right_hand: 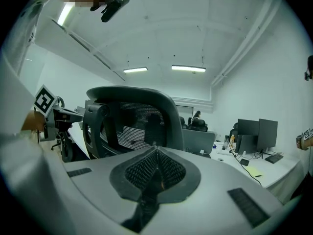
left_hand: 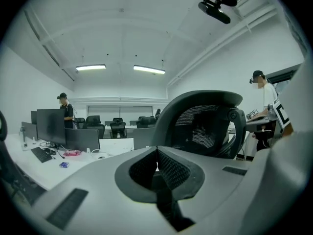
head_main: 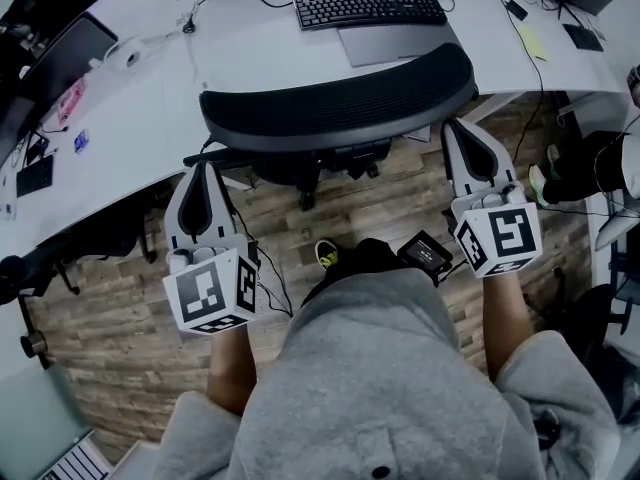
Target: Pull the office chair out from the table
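The black mesh office chair (head_main: pixel 340 103) stands tucked against the white table (head_main: pixel 150 88), its curved backrest toward me. My left gripper (head_main: pixel 207 166) is shut and empty, its tip just below the backrest's left end, by a dark arm bar. My right gripper (head_main: pixel 453 125) is shut and empty too, its tip right at the backrest's right end; whether it touches I cannot tell. In the left gripper view the closed jaws (left_hand: pixel 157 150) point past the chair (left_hand: pixel 205 126), which is to their right. In the right gripper view the closed jaws (right_hand: pixel 156 150) have the chair (right_hand: pixel 132 124) to their left.
A keyboard (head_main: pixel 370 8) and a grey pad (head_main: pixel 395 43) lie on the table behind the chair. Another dark chair (head_main: pixel 90 238) sits under the table at the left. A person's shoe (head_main: pixel 540 183) and leg are at the right. Wooden floor (head_main: pixel 110 338) lies below.
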